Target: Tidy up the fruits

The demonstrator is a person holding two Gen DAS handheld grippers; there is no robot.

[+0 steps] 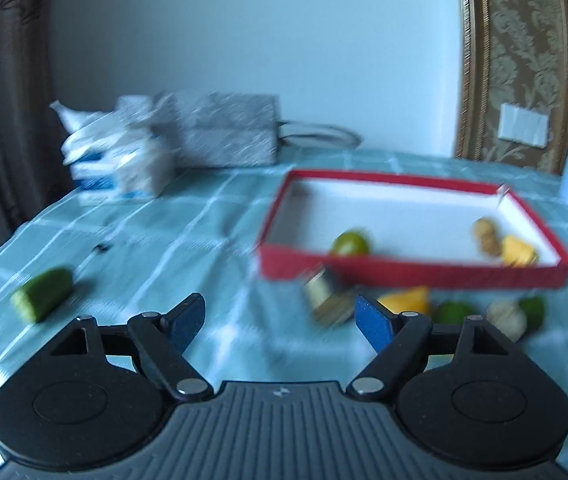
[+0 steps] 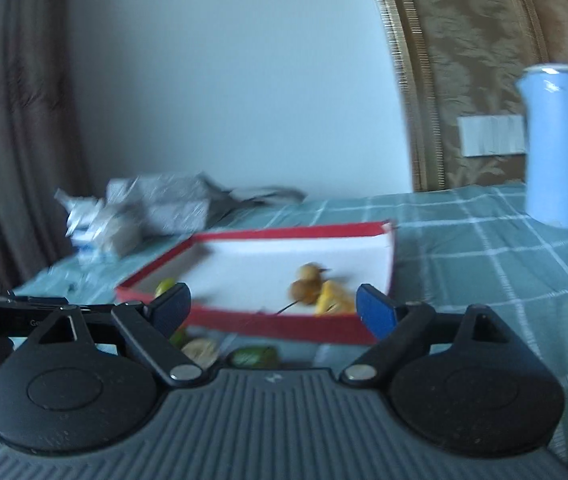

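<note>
Both tongs, left [image 1: 279,320] and right [image 2: 273,306], gape wide, empty. Loose fruit [image 1: 408,300] lies on bench [image 1: 143,240] beside red box [image 1: 412,274] (some already inside). Centre jaws on one piece; close gently.

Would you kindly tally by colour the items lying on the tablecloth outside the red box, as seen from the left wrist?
Green fruit pieces: 3
Yellow fruit piece: 1
Beige fruit piece: 1
Gold blurred item: 1
Total: 6
</note>
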